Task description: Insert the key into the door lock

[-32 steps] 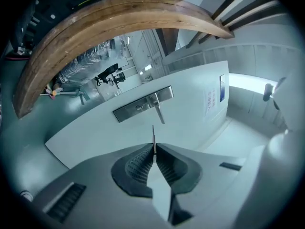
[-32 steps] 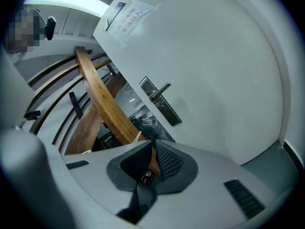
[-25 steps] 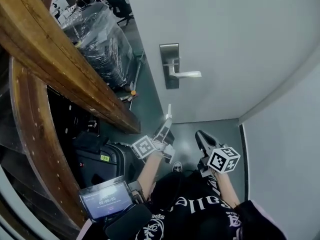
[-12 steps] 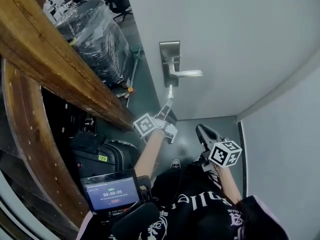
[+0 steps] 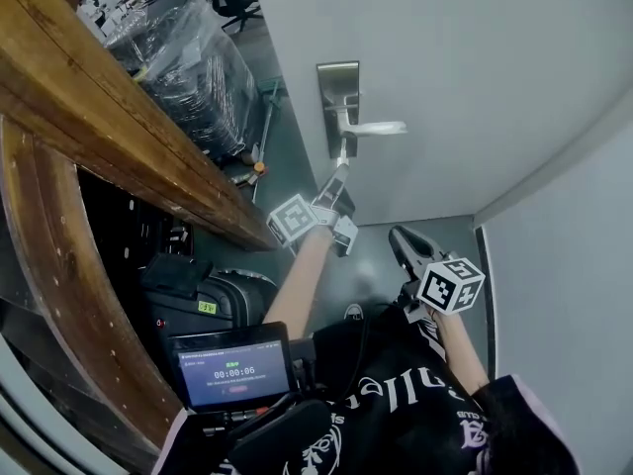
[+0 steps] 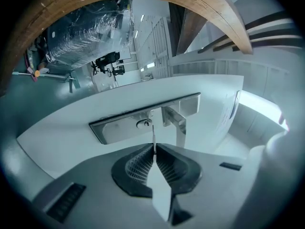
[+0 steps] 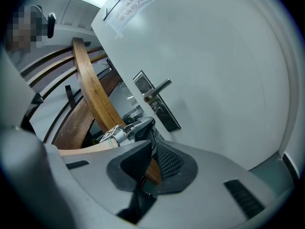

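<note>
The white door (image 5: 465,57) carries a steel lock plate (image 5: 338,102) with a lever handle (image 5: 378,128). My left gripper (image 5: 337,179) is raised to the plate and is shut on a thin silver key (image 5: 342,154). In the left gripper view the key (image 6: 153,136) sticks straight out of the shut left gripper (image 6: 154,150). Its tip sits just short of the round keyhole (image 6: 144,123), beside the handle (image 6: 179,124). My right gripper (image 5: 408,249) hangs lower, away from the door, with its jaws together and nothing in them. The right gripper view shows the lock plate (image 7: 163,109) and the left gripper (image 7: 137,127).
A curved wooden handrail (image 5: 94,97) runs along the left. Behind it stand a plastic-wrapped pallet (image 5: 188,57) and a black suitcase (image 5: 203,305). A screen device (image 5: 233,372) sits at my chest. A wall (image 5: 559,265) closes the right side. A paper notice (image 7: 129,6) hangs on the door.
My left gripper has risen with the key from waist height up to the lock plate. The right gripper has barely moved.
</note>
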`<state>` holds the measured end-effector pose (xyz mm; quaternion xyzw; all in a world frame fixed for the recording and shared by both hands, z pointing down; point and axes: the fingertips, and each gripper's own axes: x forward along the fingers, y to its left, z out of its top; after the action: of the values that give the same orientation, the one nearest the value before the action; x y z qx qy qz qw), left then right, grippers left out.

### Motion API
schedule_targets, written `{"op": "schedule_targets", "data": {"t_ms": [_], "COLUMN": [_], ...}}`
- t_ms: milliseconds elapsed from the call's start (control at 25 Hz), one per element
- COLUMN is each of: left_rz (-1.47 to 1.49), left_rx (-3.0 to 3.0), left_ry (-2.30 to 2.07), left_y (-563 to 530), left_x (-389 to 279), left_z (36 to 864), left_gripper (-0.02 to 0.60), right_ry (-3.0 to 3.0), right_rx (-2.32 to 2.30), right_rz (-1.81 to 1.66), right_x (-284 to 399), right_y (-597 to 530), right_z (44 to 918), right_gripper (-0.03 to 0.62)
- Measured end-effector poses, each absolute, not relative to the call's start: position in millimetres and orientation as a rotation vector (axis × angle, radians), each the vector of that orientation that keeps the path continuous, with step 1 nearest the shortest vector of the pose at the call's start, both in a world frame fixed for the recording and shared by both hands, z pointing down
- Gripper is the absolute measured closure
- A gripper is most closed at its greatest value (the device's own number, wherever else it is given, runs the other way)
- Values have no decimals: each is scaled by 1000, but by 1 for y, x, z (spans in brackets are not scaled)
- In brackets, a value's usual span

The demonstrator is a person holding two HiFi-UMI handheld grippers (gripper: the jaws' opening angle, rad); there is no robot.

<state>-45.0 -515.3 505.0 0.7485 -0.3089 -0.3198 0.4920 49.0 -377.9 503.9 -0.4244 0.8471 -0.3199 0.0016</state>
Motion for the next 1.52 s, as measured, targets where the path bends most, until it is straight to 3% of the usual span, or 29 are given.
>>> {"op": "schedule_targets", "data": {"t_ms": [1120,1520], "left_rz": [-955,-872], "left_rx": [1582,1589], "left_ry": [-714,-746], "left_y": [-542,-551], "left_x": [-41,-38], "left_z": [504,505], "left_gripper": [557,557], "right_ry": [2665,2662], "right_rx": [-1383,-1381], "right_rz": [-1006,-1014], "right_x": [53,57], "right_y": [-360,-360], "right_z": [521,524], "right_gripper": [556,556]}}
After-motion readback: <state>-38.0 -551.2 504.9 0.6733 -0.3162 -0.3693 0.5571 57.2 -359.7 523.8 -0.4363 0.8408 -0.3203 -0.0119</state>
